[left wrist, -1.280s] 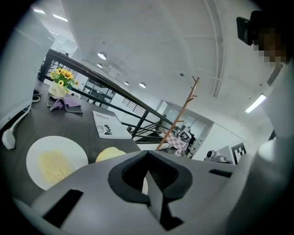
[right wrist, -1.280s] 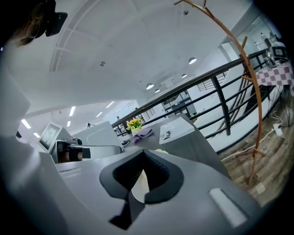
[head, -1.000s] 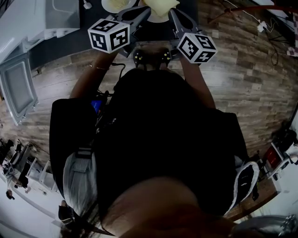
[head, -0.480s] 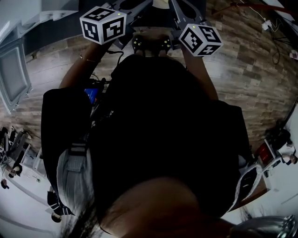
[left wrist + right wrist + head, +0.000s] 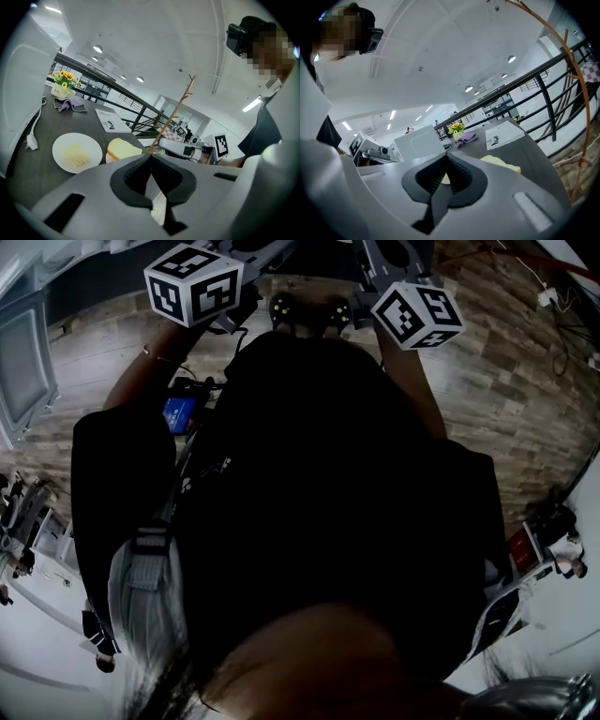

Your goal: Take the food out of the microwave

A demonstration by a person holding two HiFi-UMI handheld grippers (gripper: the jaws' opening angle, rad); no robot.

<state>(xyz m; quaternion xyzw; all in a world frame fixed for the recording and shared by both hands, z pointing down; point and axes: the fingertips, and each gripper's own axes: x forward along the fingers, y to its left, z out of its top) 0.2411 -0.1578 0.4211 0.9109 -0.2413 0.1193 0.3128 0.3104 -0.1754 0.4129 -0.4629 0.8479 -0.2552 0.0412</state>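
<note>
While left gripper (image 5: pixel 151 157) and right gripper (image 5: pixel 446 161) jaws are clenched, empty | bread (image 5: pixel 123 150) near tabletop (image 5: pixel 56 122) edge | risk: stray swing knocks it off.

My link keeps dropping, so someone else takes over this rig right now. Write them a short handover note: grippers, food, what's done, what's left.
Grippers: the left gripper and the right gripper are both shut and empty.
Food: the bread sits out on the dark table, next to a smeared white plate and outside the microwave.
Done: the food appears to be out.
Left: the microwave door looks open in the head view, so probably close it.
</note>
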